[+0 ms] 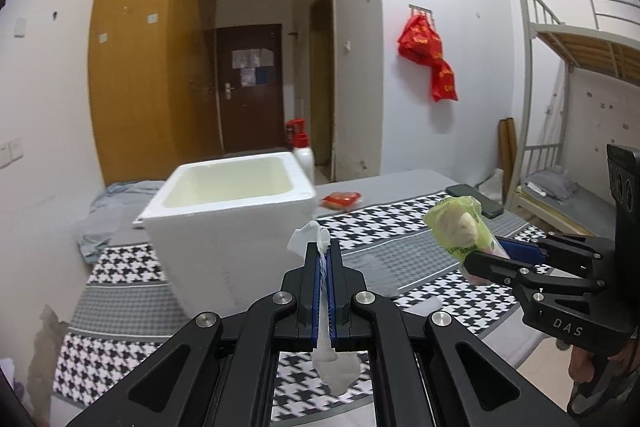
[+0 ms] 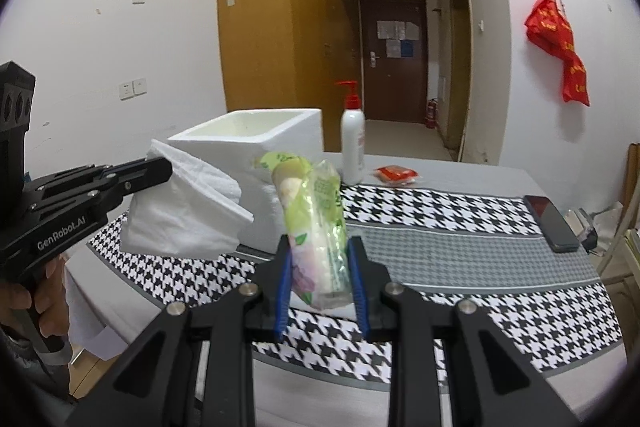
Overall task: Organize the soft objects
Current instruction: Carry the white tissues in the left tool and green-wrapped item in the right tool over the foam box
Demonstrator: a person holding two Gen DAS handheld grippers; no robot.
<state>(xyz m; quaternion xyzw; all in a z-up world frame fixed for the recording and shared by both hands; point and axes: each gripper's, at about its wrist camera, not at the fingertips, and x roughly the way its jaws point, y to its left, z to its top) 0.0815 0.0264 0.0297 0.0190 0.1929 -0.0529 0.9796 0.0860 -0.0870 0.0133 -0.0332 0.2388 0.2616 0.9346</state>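
Note:
My left gripper [image 1: 324, 247] is shut on a white tissue [image 1: 310, 237], held above the houndstooth cloth just right of the white foam box [image 1: 224, 203]. In the right wrist view the tissue [image 2: 184, 215] hangs from the left gripper [image 2: 168, 169] in front of the foam box [image 2: 256, 131]. My right gripper [image 2: 320, 247] is shut on a green plastic tissue pack [image 2: 316, 219], held upright above the cloth. It also shows in the left wrist view [image 1: 456, 223], in the right gripper [image 1: 476, 261], to the right of the box.
A white pump bottle [image 2: 352, 143] with a red top stands behind the box. A red packet [image 2: 396, 174] lies at the back of the table. A black phone [image 2: 550, 223] lies at the right edge. A bunk bed [image 1: 568, 99] stands at right.

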